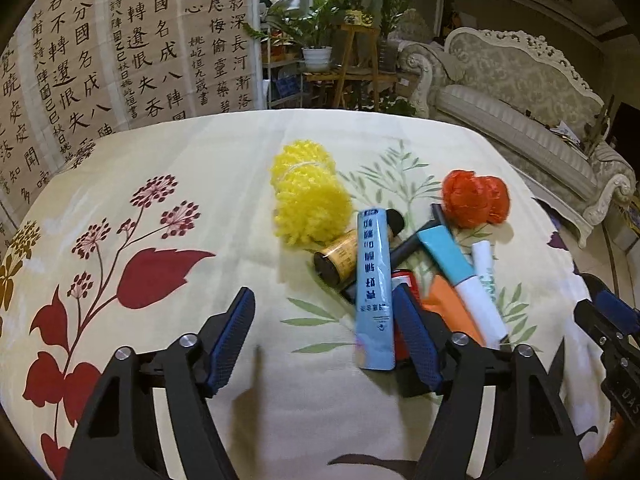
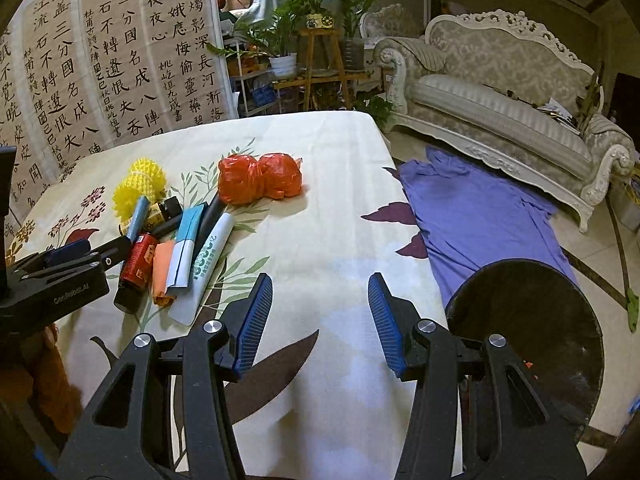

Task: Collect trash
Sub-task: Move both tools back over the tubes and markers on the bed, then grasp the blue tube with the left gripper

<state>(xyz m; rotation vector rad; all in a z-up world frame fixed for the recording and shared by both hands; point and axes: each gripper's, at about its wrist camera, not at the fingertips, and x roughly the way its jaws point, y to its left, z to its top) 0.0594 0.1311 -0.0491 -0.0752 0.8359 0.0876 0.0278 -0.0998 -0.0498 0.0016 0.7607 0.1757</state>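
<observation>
Two grippers hover over the table's near edge, both empty. The left gripper (image 1: 324,332) stands with jaws wide apart, nothing pressed between the pads; its right-hand finger (image 1: 416,336) lies just beside the near end of the pale blue tube (image 1: 374,288), close to touching, though contact cannot be told. The right gripper (image 2: 320,320) holds its jaws at a middling gap over bare tablecloth (image 2: 320,208), gripping nothing.

Just off the table's right edge, near the right gripper, a dark round bin (image 2: 528,328) stands on the floor, mouth up; likely where the trash goes.

Trash pile sits toward the middle of the table, ahead of the left gripper and off to the right gripper's left. Nearest items: the pale blue tube, long axis running from near edge toward far edge, nearly in line with the left fingers; a red can (image 2: 138,260) tucked beside it; an orange scrap (image 2: 164,268); a teal-and-white tube (image 1: 460,272); a white tube (image 2: 208,264) angled alongside. Further in, a brown bottle (image 1: 336,260) on its side.

Beyond those, a yellow mesh puff (image 1: 308,196) and a crumpled red bag (image 1: 476,196), the bag nearer the right edge.

Judgement: the left hand is nearer the pile. The blue tube lies lengthwise to its jaws, so a slight shift rightward would bracket the tube across its narrow width.

Far off: calligraphy screen (image 1: 120,48), sofa (image 2: 500,92).
</observation>
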